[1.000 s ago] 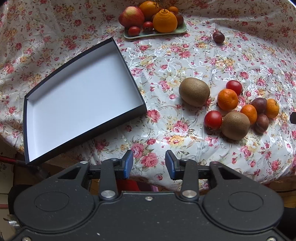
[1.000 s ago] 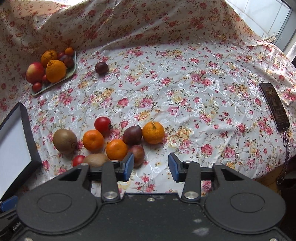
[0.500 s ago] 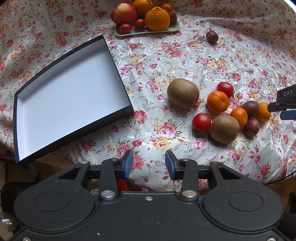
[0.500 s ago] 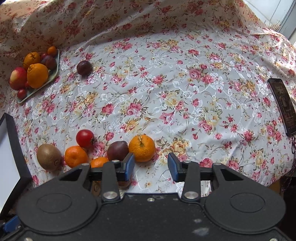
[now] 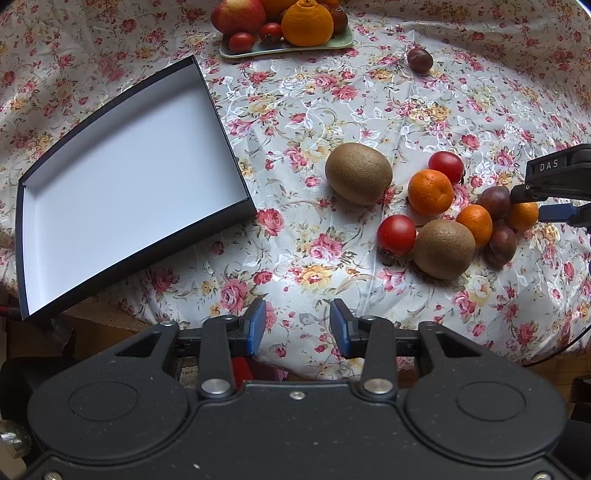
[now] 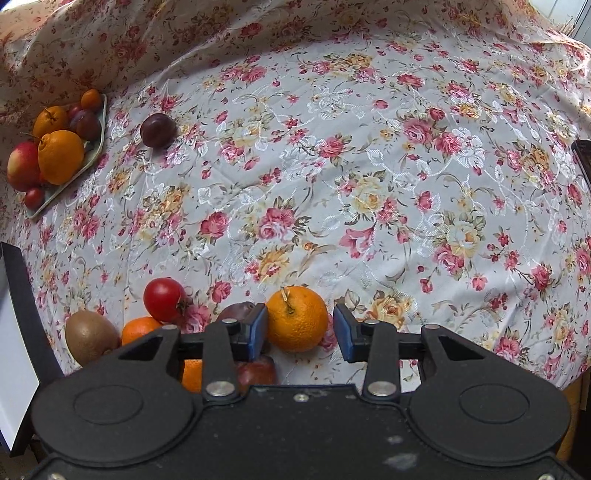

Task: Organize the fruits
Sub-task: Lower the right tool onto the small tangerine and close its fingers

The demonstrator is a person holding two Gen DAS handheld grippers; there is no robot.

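Loose fruit lies on the floral cloth: two kiwis (image 5: 358, 173) (image 5: 443, 249), tomatoes (image 5: 396, 235), mandarins (image 5: 430, 192) and dark plums (image 5: 495, 201). My right gripper (image 6: 299, 328) is open, its blue pads either side of an orange mandarin (image 6: 297, 319) without squeezing it; it also shows at the right edge of the left wrist view (image 5: 554, 199). My left gripper (image 5: 298, 326) is open and empty near the table's front edge. An empty black box with a white inside (image 5: 129, 177) lies to the left.
A green tray (image 5: 343, 40) at the back holds an apple (image 5: 238, 16), a big orange (image 5: 306, 24) and small fruit. A lone plum (image 6: 158, 130) lies beside it. A dark phone's edge (image 6: 583, 158) shows at far right.
My right gripper has moved forward and down until the mandarin sits between its open pads. My left gripper has drifted slightly closer over the table, still open.
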